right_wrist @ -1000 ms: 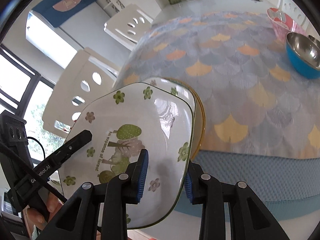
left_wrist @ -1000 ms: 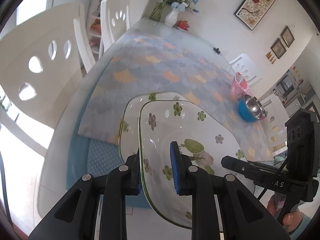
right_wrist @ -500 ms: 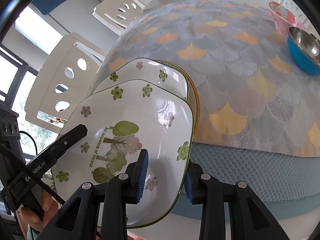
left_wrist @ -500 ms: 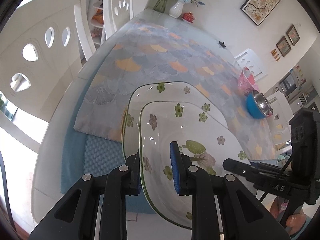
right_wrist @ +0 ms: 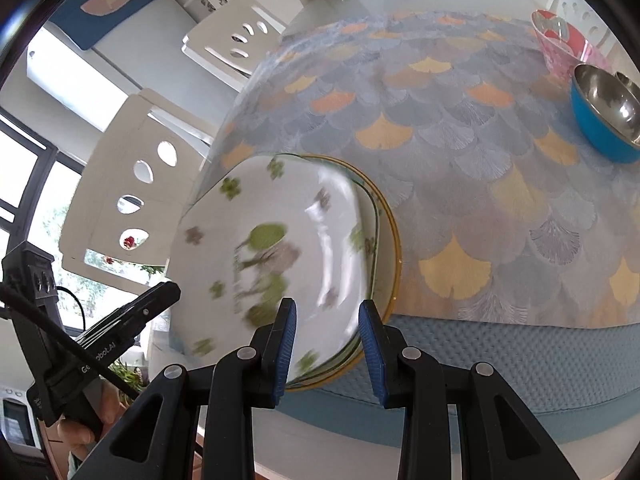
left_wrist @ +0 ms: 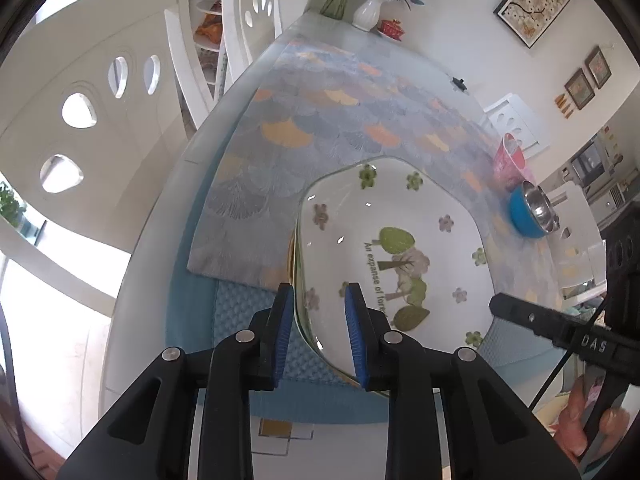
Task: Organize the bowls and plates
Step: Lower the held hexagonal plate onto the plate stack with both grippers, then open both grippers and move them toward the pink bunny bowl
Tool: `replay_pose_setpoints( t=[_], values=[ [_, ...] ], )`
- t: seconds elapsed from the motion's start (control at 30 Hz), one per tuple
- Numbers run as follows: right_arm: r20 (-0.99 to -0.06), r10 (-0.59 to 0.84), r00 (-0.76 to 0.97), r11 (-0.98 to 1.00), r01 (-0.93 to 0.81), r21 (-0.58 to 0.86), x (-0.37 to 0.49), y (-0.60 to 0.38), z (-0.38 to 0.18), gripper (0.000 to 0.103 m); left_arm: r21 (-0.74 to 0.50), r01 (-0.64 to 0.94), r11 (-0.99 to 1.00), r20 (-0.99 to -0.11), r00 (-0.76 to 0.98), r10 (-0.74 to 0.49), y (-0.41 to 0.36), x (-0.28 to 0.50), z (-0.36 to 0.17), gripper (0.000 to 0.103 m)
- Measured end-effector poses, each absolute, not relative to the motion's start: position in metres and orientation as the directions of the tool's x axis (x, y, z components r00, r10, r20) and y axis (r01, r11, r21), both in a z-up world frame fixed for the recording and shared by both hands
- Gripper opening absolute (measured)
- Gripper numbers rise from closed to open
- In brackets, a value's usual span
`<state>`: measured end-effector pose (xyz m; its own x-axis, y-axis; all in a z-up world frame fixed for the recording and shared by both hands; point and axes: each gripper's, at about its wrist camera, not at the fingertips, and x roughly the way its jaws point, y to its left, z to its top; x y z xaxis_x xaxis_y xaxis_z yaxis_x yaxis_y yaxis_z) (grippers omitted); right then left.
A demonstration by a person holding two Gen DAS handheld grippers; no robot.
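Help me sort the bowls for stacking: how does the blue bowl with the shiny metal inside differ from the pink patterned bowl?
The blue bowl with the shiny metal inside is opaque and reflective, while the pink patterned bowl looks translucent. The blue bowl is plain outside; the pink one carries a pale pattern. The blue bowl sits nearer the camera, with the pink one behind it. Both stand upright on the scallop-patterned tablecloth.

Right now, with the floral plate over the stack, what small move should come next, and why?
Probably open the right gripper to let go: the floral plate looks down on the yellow-rimmed plate stack, and the left gripper has just been opening its jaws, rim loose between them.
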<state>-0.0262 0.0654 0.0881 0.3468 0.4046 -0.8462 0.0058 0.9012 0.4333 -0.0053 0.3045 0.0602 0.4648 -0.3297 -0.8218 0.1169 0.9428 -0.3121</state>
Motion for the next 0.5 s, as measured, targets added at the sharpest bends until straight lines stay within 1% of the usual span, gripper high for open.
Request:
replay_pose_setpoints(
  t=[0.17,0.3,0.5],
  values=[
    [-0.844,0.427,0.326,0.891,0.006,0.453,-0.026,0.069,0.086,0.032,-0.284,0.119,0.951,-0.834,0.458,-0.307,0.295,0.007,0.056,0.024],
    [-0.838,0.437,0.328,0.884,0.015,0.467,-0.024,0.065,0.087,0.032,-0.294,0.116,0.949,-0.836,0.449,-0.314,0.297,0.013,0.058,0.024],
    [-0.836,0.406,0.369,0.898,0.006,0.439,-0.023,0.059,0.098,0.032,-0.276,0.159,0.948,-0.804,0.502,-0.319,0.291,0.021,0.091,0.024]
  ],
)
